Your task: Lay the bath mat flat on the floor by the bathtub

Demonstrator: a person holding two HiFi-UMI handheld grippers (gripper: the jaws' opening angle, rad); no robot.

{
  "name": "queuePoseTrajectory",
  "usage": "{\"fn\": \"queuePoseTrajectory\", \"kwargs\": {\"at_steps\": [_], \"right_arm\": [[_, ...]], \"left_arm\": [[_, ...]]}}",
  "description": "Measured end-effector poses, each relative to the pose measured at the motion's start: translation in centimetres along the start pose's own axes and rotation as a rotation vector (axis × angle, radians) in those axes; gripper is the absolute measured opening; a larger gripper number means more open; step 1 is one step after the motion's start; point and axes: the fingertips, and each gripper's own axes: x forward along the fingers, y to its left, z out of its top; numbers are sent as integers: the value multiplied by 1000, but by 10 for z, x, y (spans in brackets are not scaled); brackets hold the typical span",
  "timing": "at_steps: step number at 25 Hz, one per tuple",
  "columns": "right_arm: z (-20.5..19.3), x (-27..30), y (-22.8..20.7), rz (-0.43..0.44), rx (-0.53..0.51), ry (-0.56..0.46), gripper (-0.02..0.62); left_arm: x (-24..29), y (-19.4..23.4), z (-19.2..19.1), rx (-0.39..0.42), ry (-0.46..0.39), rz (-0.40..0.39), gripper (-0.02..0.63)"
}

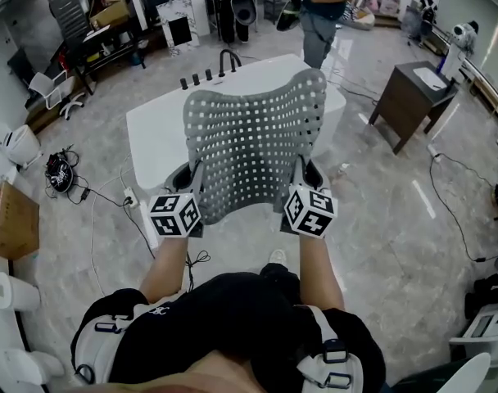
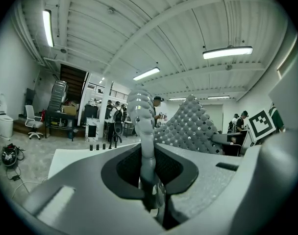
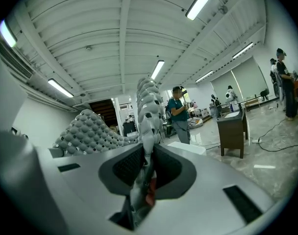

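A grey bath mat [image 1: 253, 137] full of small holes hangs spread in the air in the head view, above the white bathtub [image 1: 155, 133]. My left gripper [image 1: 192, 175] is shut on the mat's near left edge and my right gripper [image 1: 305, 170] on its near right edge. In the left gripper view the mat's edge [image 2: 141, 126] rises from between the jaws of the left gripper [image 2: 148, 180], and the rest bulges off to the right. The right gripper view shows the mat's edge [image 3: 146, 111] pinched in the right gripper [image 3: 144, 175]. The mat's far end curls over.
A black faucet [image 1: 228, 60] and knobs stand on the tub's far rim. A person [image 1: 319, 15] stands behind the tub. A dark wooden side table [image 1: 409, 101] is at right, a cardboard box [image 1: 7, 219] at left, and a power strip with cables [image 1: 130, 199] lies on the marble floor.
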Motion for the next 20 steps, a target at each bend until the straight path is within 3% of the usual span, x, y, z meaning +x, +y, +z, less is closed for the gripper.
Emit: {"fn": "queuePoseTrajectory", "kwargs": {"at_steps": [11, 20], "right_arm": [[34, 111, -81, 74, -38, 66, 57], [19, 168, -101, 127, -37, 141, 57]], "left_arm": [[126, -23, 7, -29, 63, 102, 46], [161, -9, -15, -73, 118, 176, 46]]}}
